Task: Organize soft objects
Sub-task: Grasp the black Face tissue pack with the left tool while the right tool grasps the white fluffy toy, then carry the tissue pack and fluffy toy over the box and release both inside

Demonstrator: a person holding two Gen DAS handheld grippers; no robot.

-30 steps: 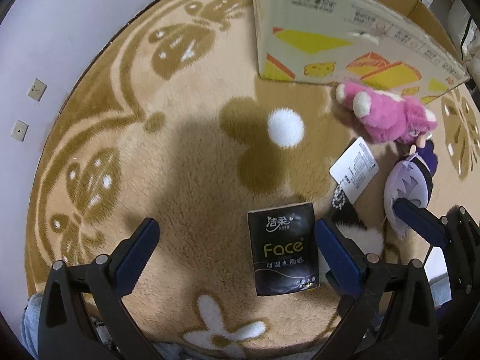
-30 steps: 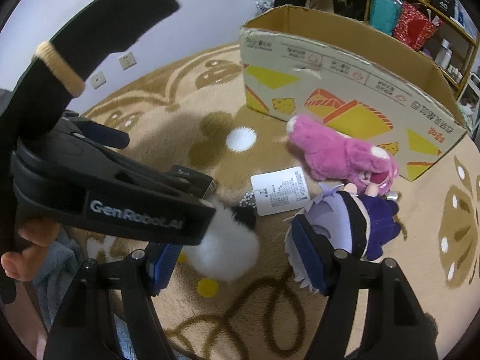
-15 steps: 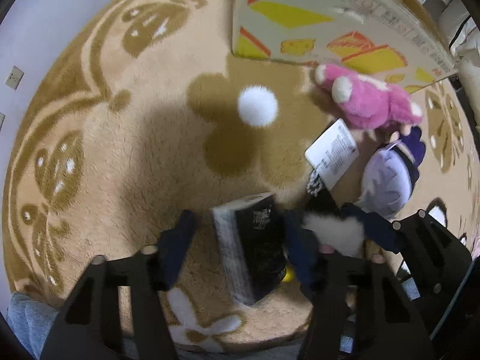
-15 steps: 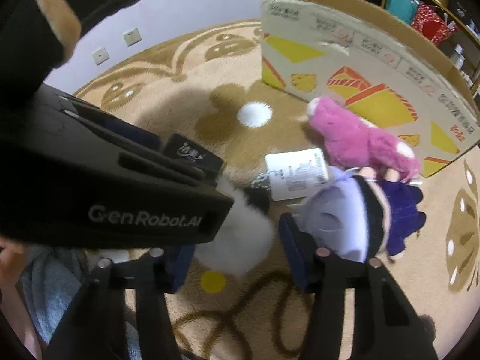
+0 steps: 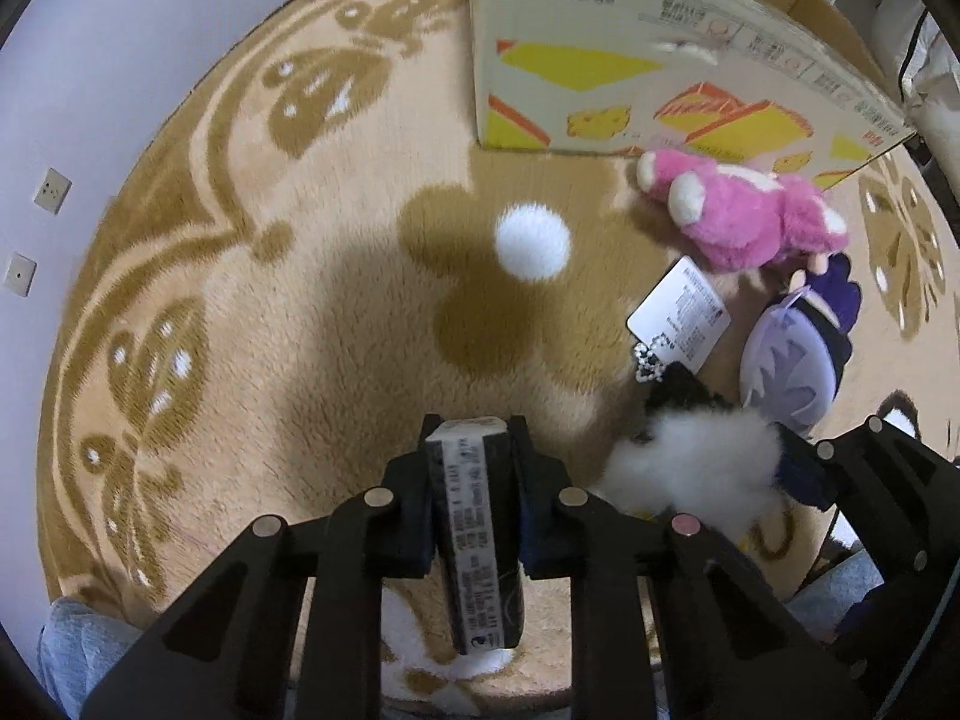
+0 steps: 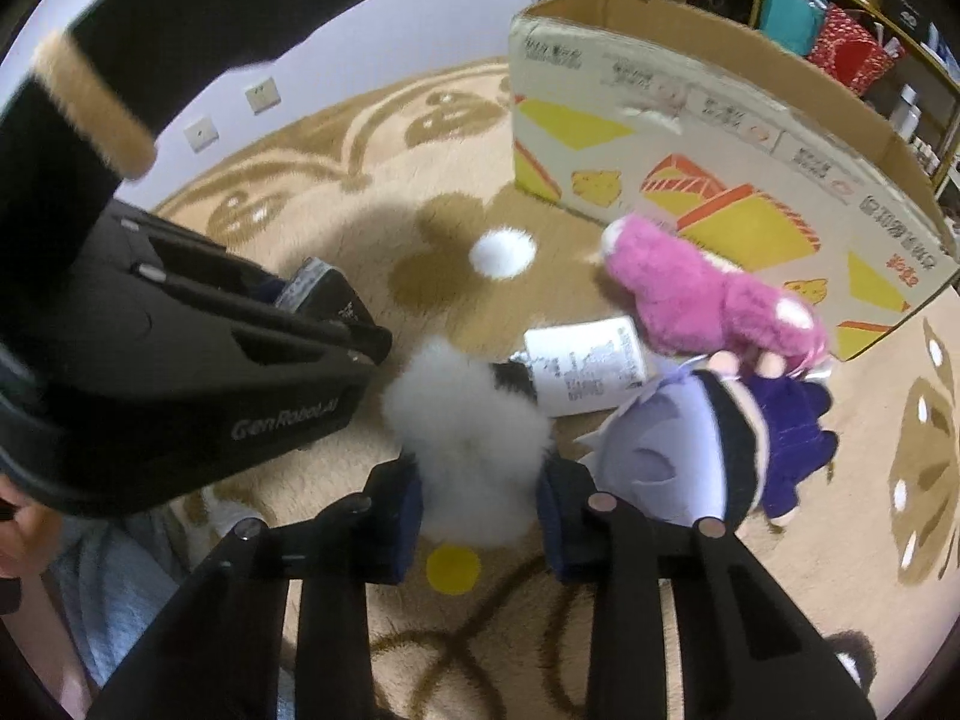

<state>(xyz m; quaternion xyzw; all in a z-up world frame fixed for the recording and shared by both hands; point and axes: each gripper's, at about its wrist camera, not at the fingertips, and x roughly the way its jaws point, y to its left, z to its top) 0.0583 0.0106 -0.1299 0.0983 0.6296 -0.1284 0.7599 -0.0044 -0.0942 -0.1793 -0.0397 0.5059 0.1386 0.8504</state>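
Note:
My left gripper (image 5: pixel 474 450) is shut on a black tissue pack (image 5: pixel 477 534), held on edge just above the rug. My right gripper (image 6: pixel 480 504) is closed on a white fluffy plush (image 6: pixel 468 432) with a black part and a white tag (image 6: pixel 585 366). The plush also shows in the left wrist view (image 5: pixel 690 468). A pink plush (image 5: pixel 750 216) and a purple doll (image 5: pixel 798 348) lie on the rug to the right, in front of an open cardboard box (image 5: pixel 660 60). The left gripper and tissue pack (image 6: pixel 324 294) show at the left of the right wrist view.
A beige and brown patterned rug (image 5: pixel 240 300) covers the floor. A white wall with two sockets (image 5: pixel 51 192) borders it on the left. Shelves with bags (image 6: pixel 840 30) stand behind the box. The person's jeans (image 6: pixel 120 570) are at the near edge.
My left gripper closed on the tissue pack and turned it on edge. My right gripper moved onto the white plush and closed on it.

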